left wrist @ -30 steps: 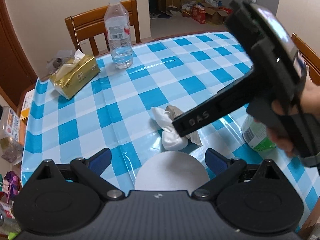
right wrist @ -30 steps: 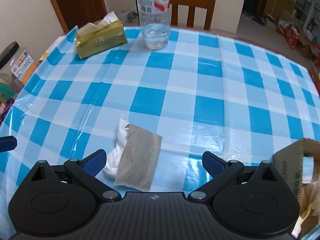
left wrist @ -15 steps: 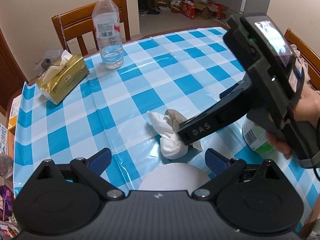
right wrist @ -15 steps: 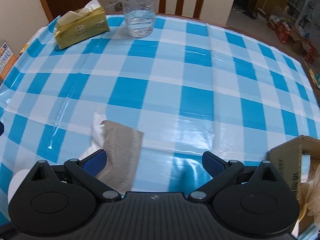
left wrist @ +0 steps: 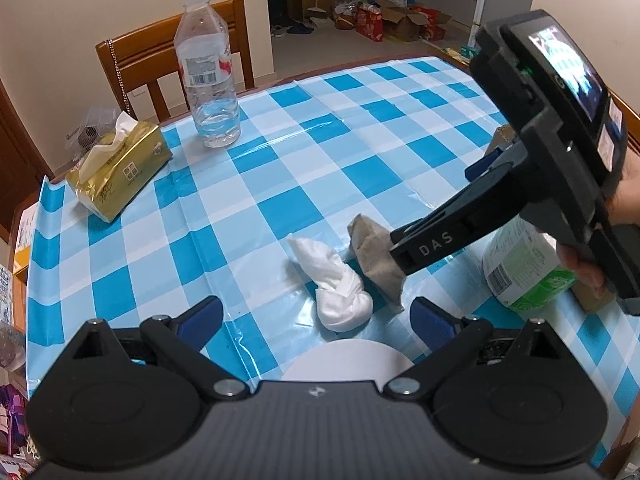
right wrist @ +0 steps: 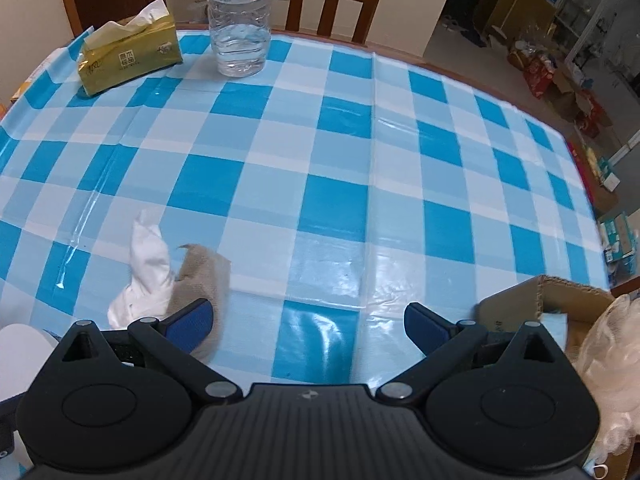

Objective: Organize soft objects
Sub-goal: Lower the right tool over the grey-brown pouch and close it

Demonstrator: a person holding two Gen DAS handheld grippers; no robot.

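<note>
A white knotted cloth (left wrist: 338, 280) (right wrist: 146, 276) and a grey-brown cloth (left wrist: 374, 256) (right wrist: 204, 276) lie side by side on the blue checked tablecloth (left wrist: 280, 176). My left gripper (left wrist: 316, 316) is open, just short of the white cloth. My right gripper (right wrist: 308, 320) is open; its left finger (right wrist: 190, 320) rests against the grey-brown cloth. In the left wrist view the right gripper's body reaches in from the right over that cloth. A cardboard box (right wrist: 532, 304) with a pale fluffy thing (right wrist: 612, 364) stands at the right.
A water bottle (left wrist: 210, 80) and a gold tissue pack (left wrist: 120, 168) stand at the table's far side, wooden chairs behind them. A white round object (left wrist: 348, 360) lies under my left gripper. A green-labelled container (left wrist: 524, 268) sits at the right.
My right gripper has shifted right and back, so the grey-brown cloth now lies by its left finger, pulled apart from the white cloth. The left gripper has lifted slightly.
</note>
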